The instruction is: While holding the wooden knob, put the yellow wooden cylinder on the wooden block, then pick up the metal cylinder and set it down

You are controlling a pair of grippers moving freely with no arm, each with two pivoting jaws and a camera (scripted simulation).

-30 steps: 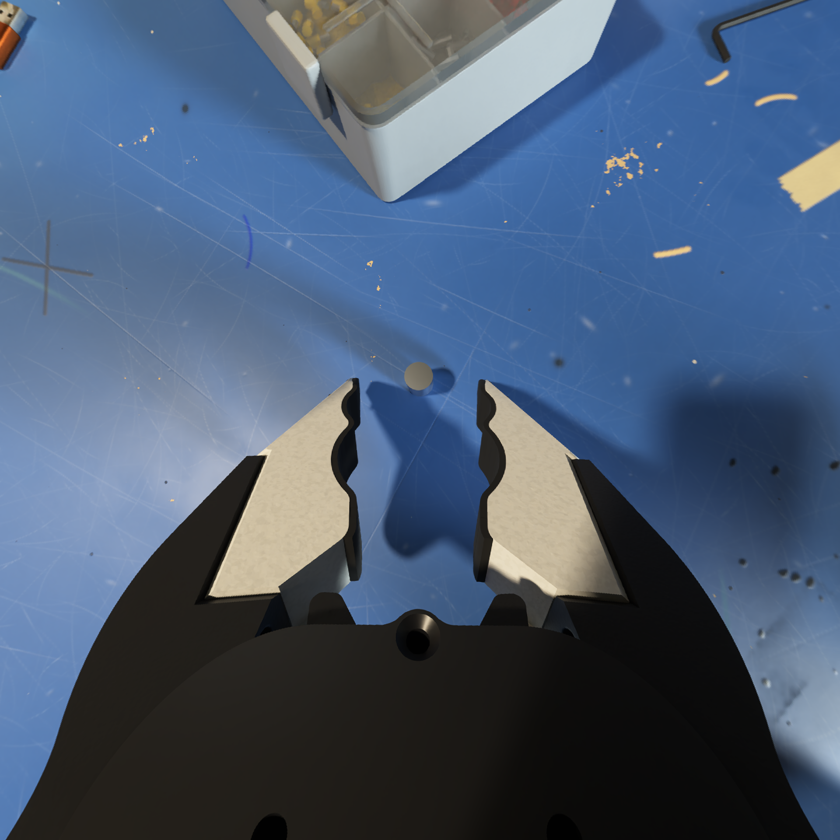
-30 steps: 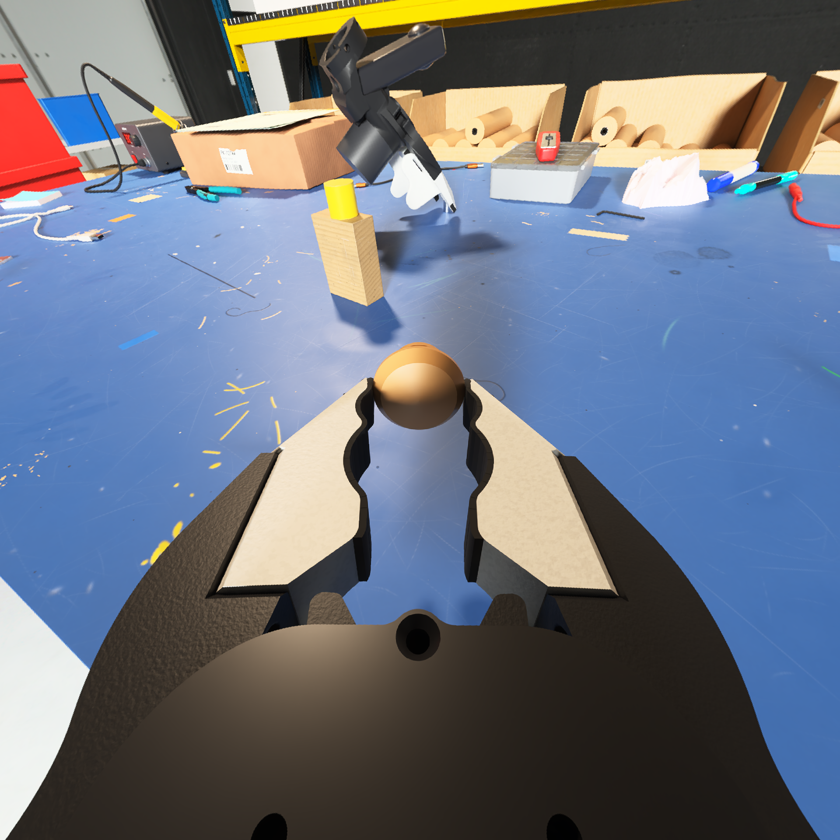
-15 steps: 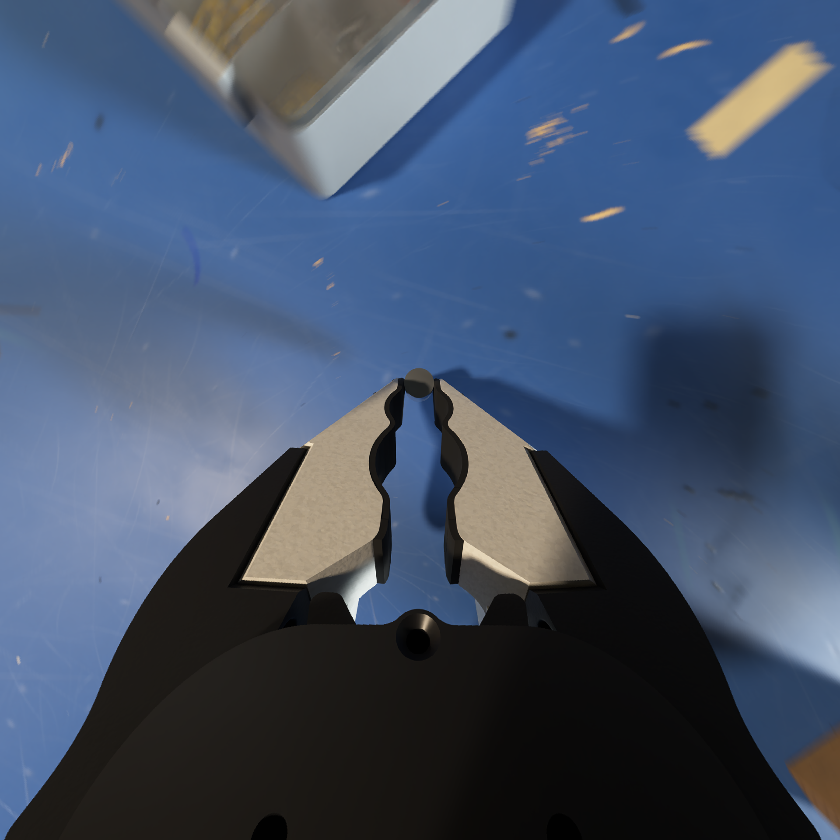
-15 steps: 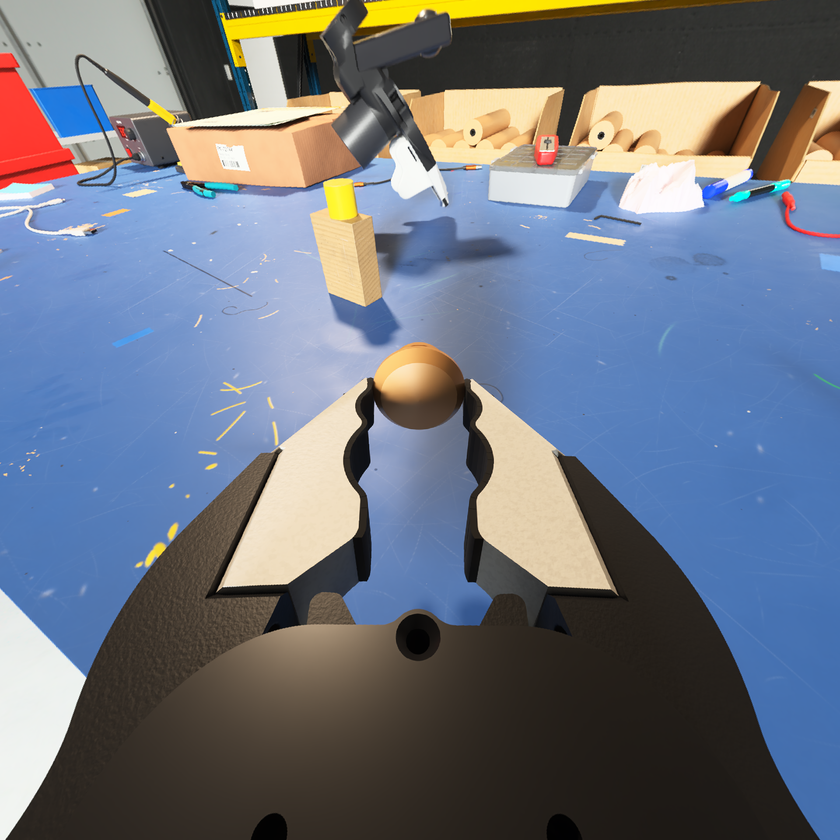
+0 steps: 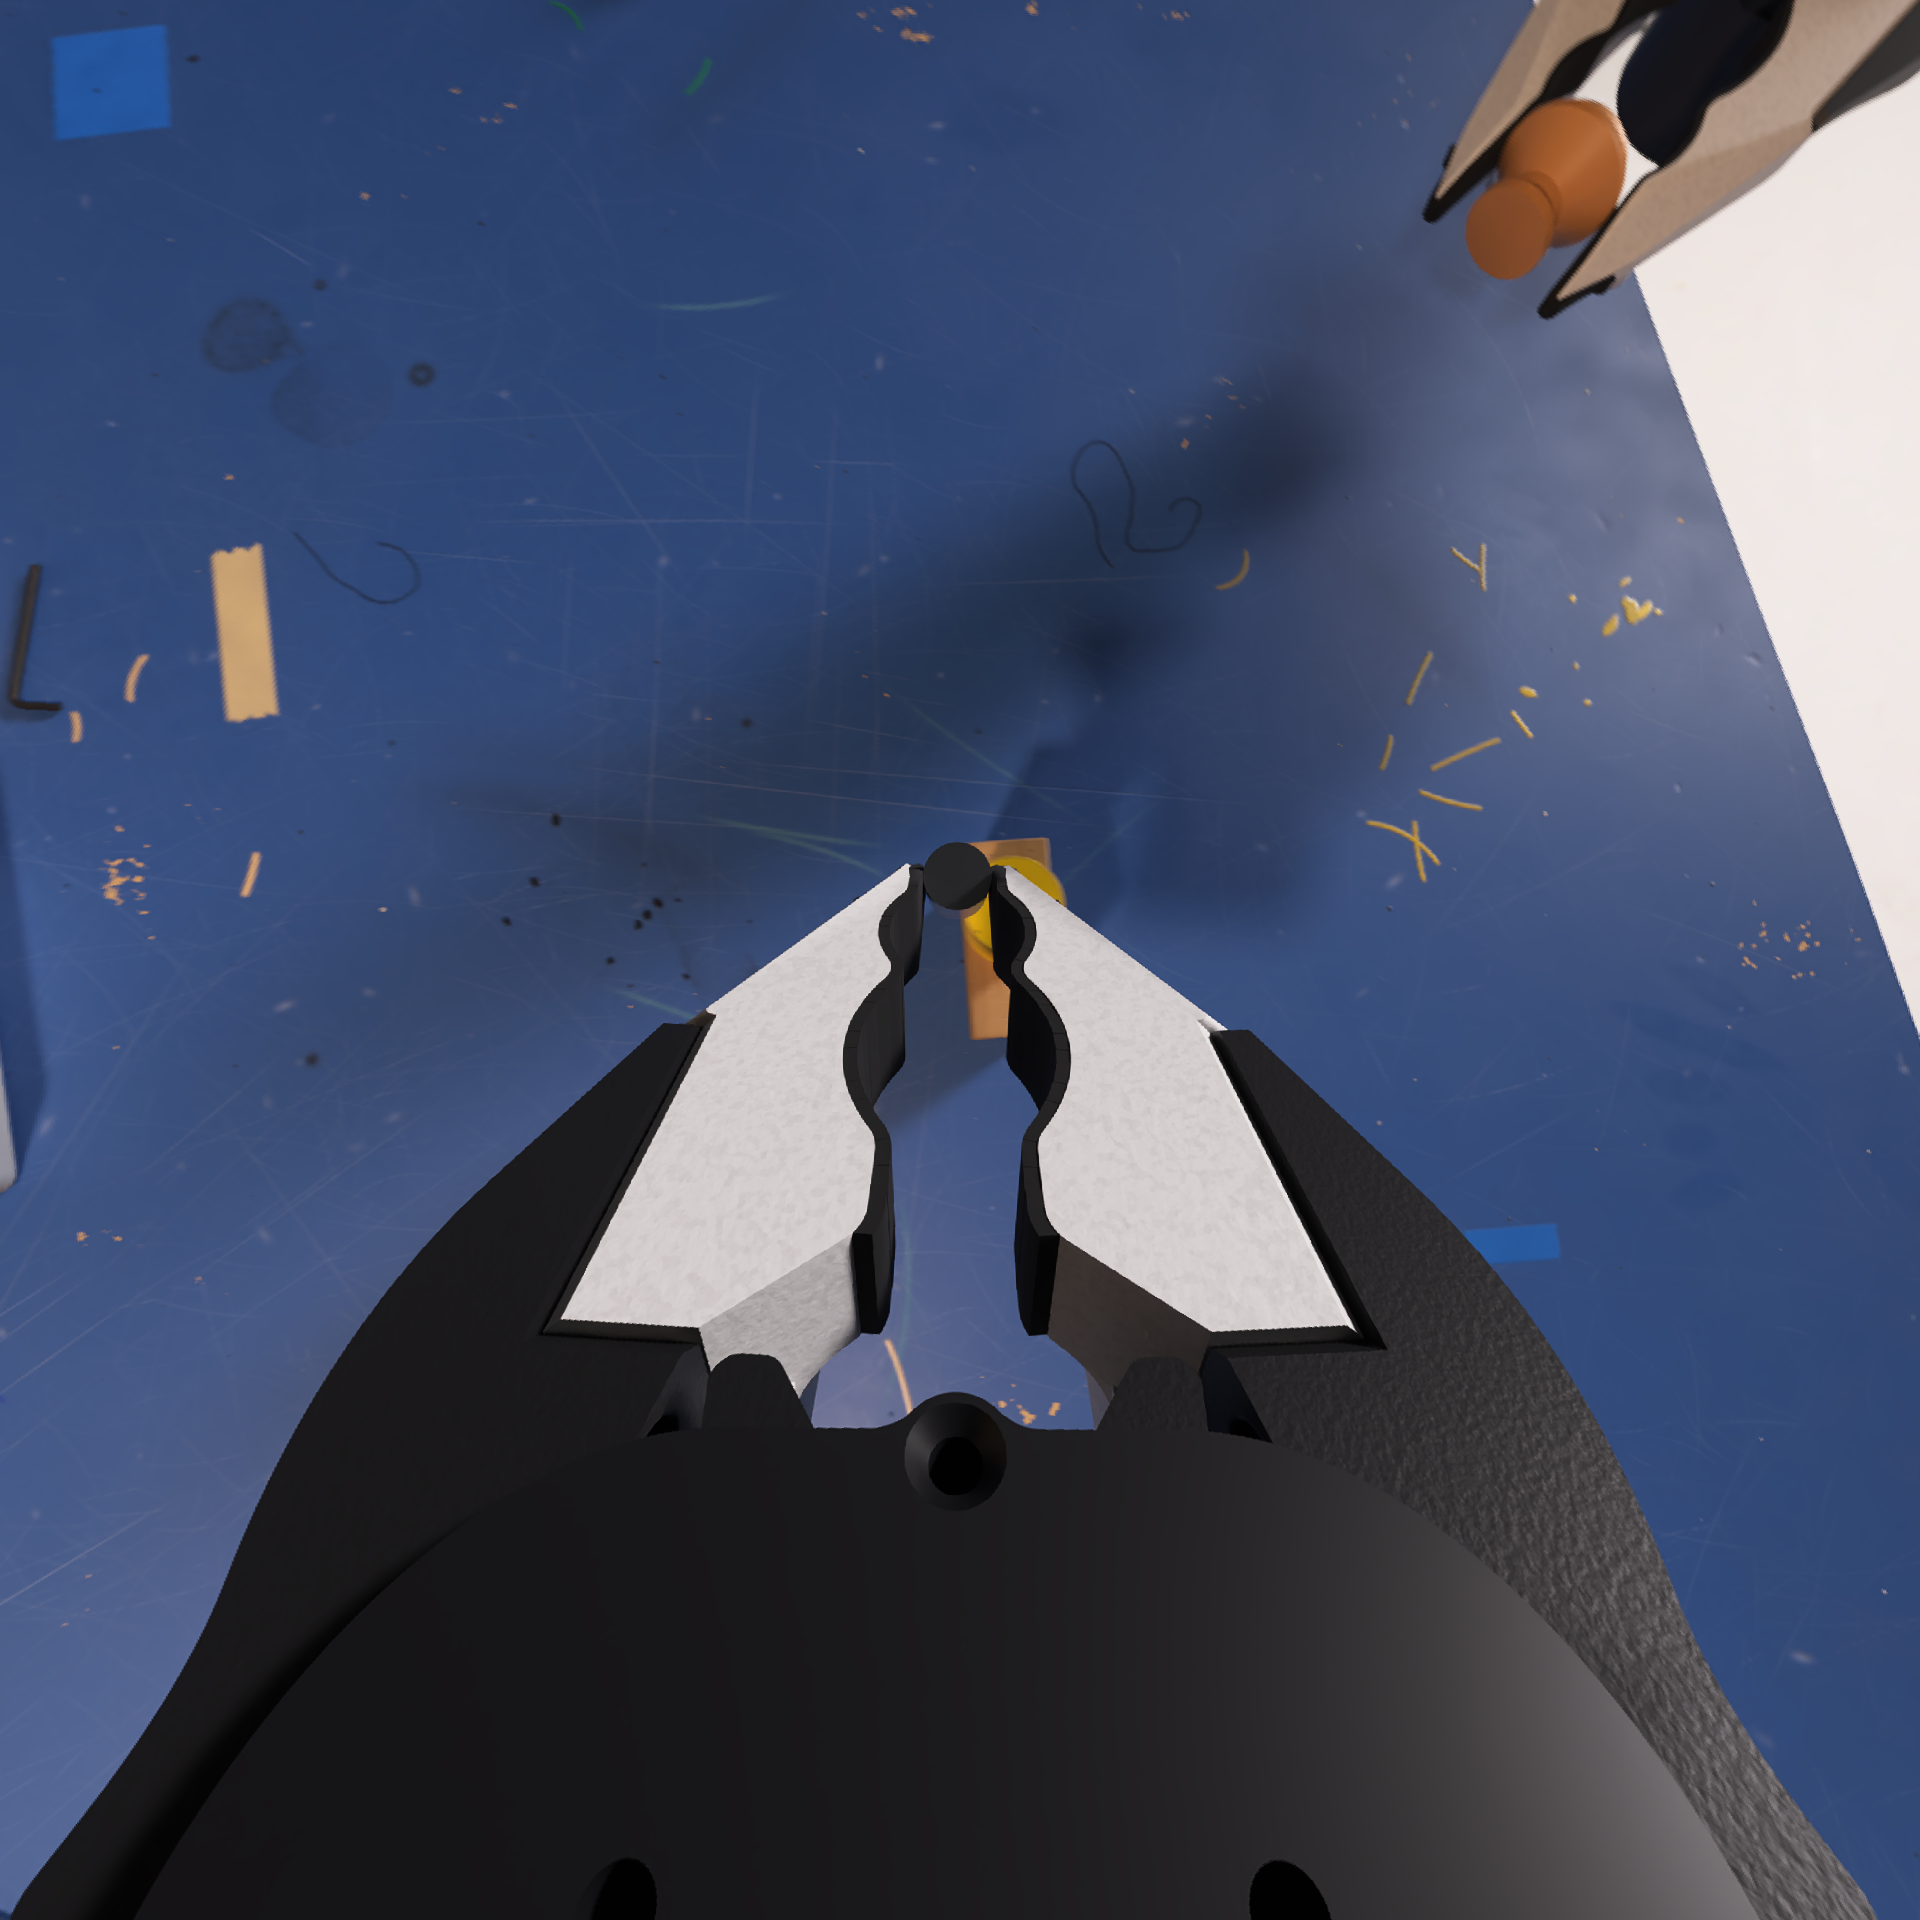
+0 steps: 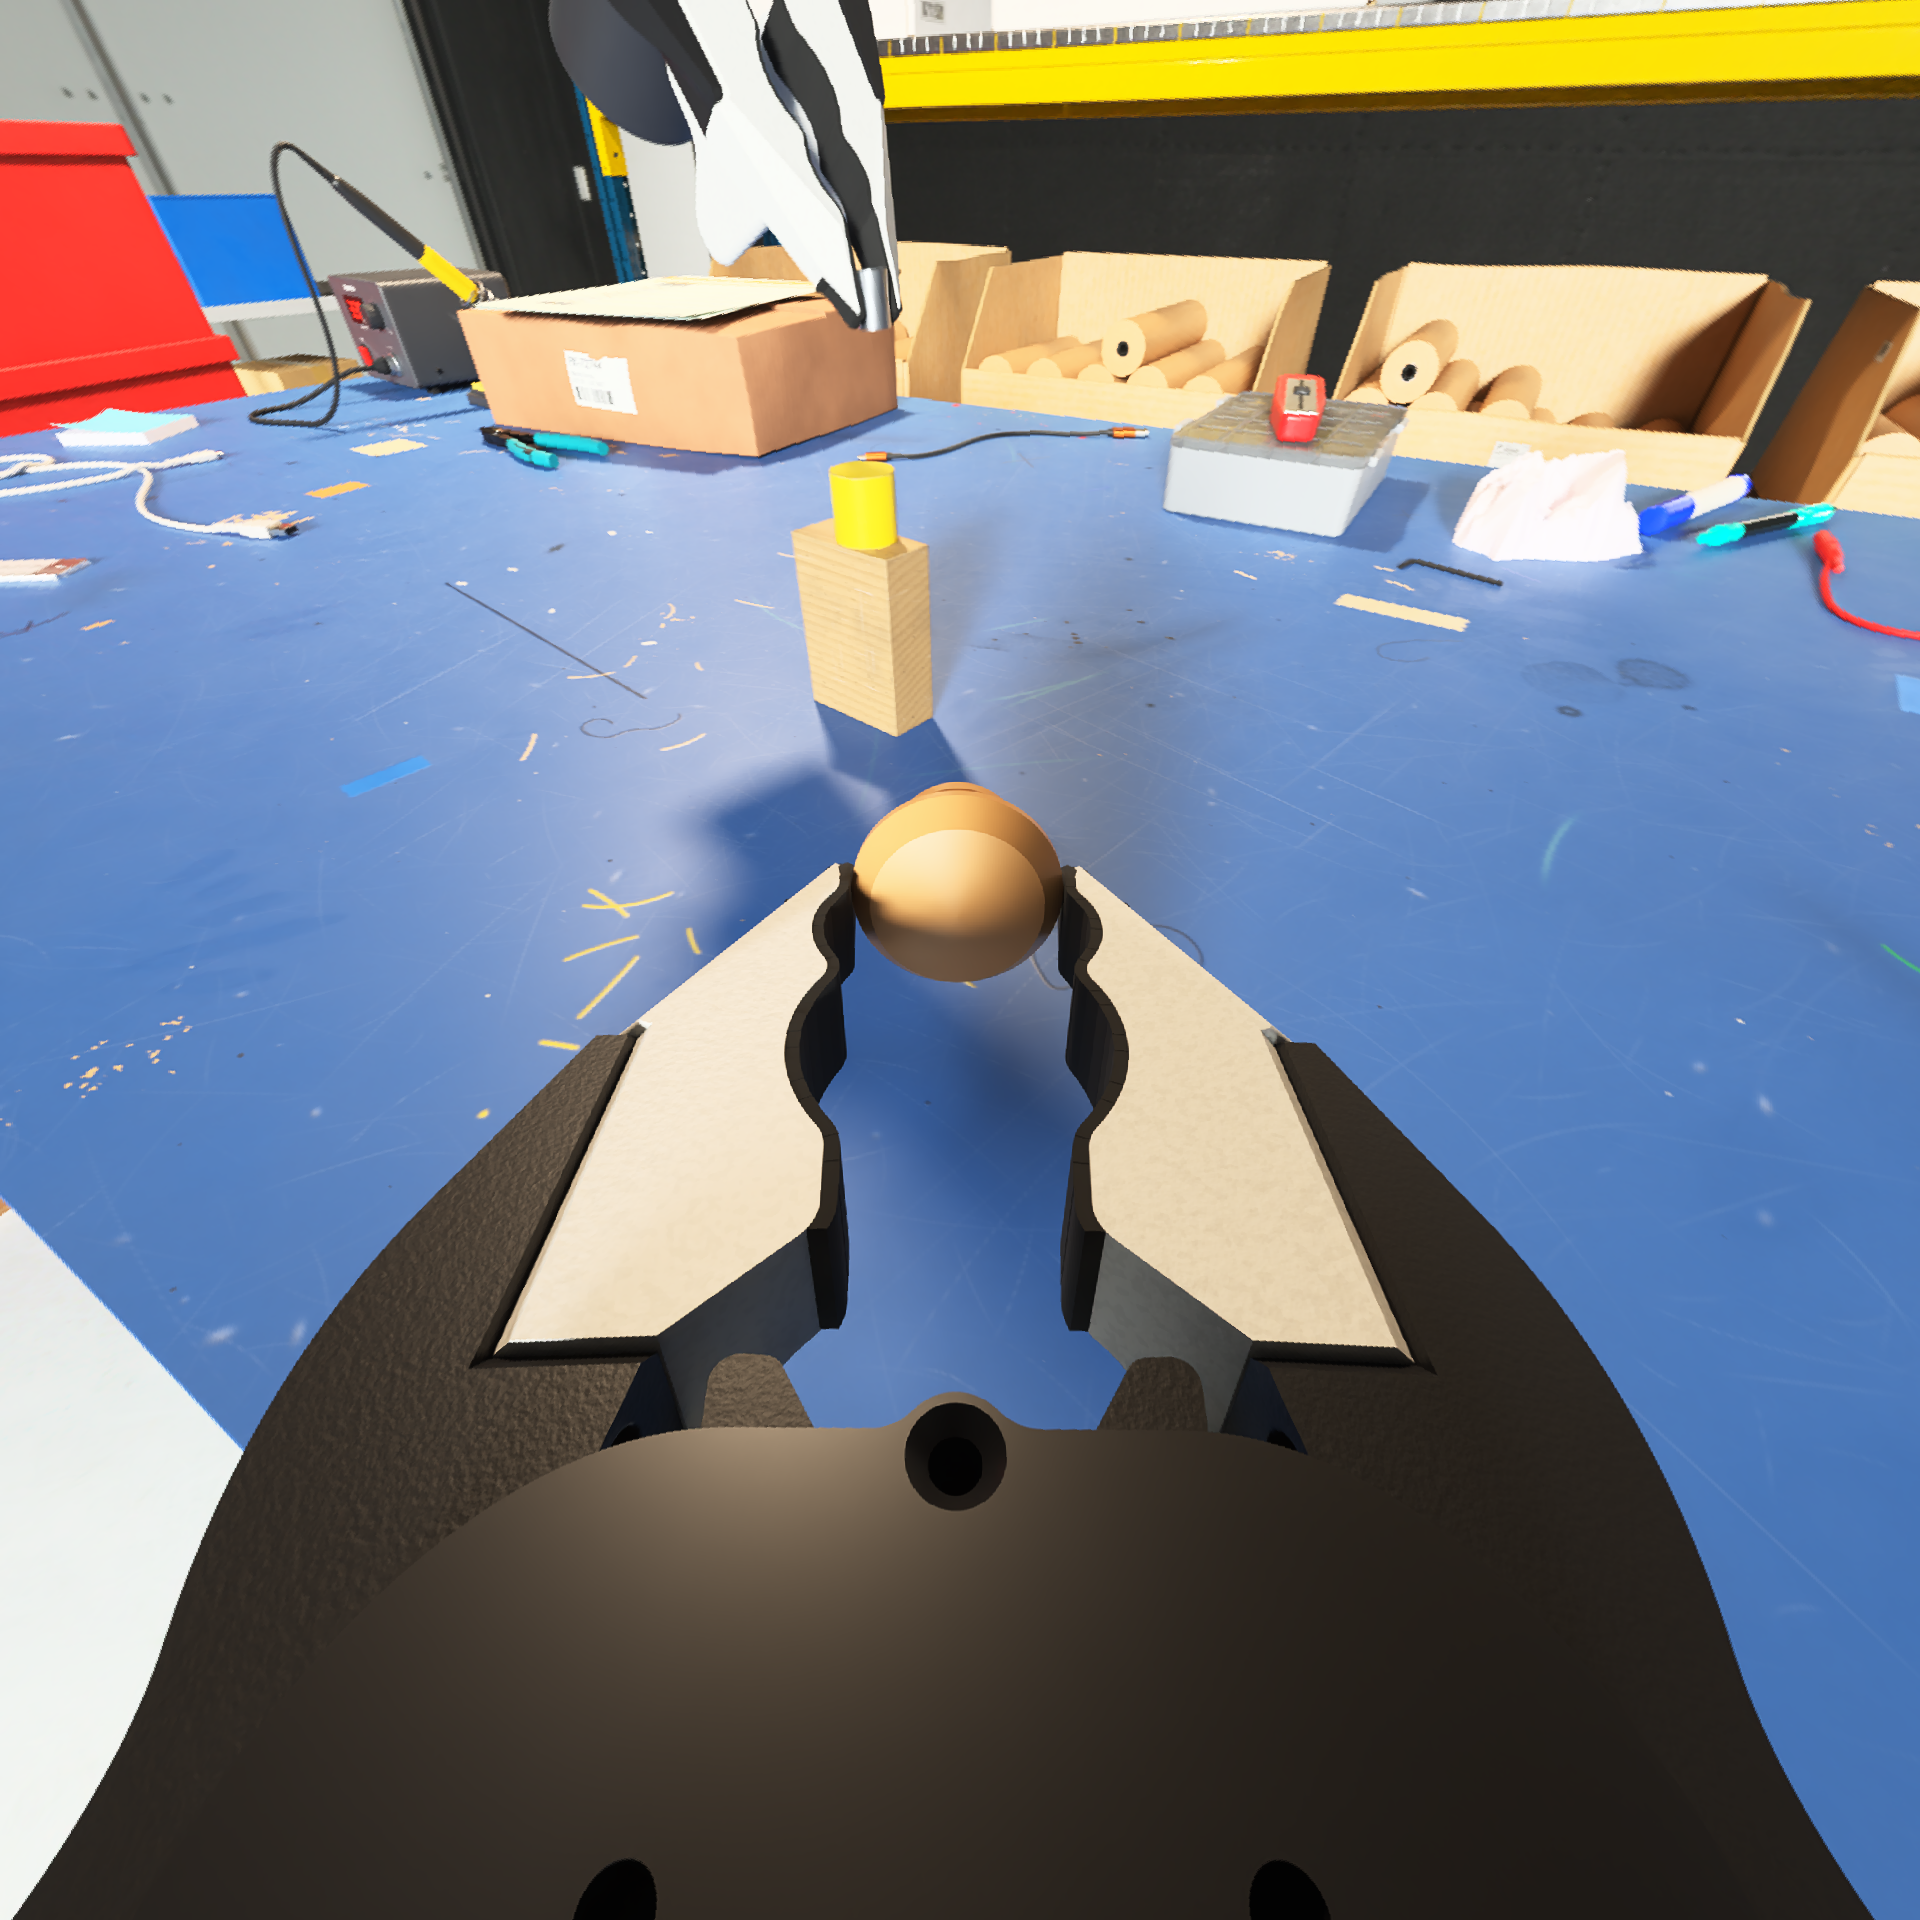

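Your left gripper [image 5: 956, 878] pinches the metal cylinder [image 5: 956, 873] high above the scratched blue bench [image 6: 1455, 883], your right gripper [image 6: 956, 894] clamps the wooden knob [image 6: 956, 888], and the yellow wooden cylinder [image 6: 862, 504] stands on the wooden block [image 6: 868, 634] before cardboard bins [image 6: 1538, 343].

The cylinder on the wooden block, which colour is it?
Yellow cylinder; the right wrist view shows it best.

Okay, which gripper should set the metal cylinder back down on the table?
Left. The left gripper already pinches the metal cylinder high above the table, while the right gripper is busy holding the wooden knob.
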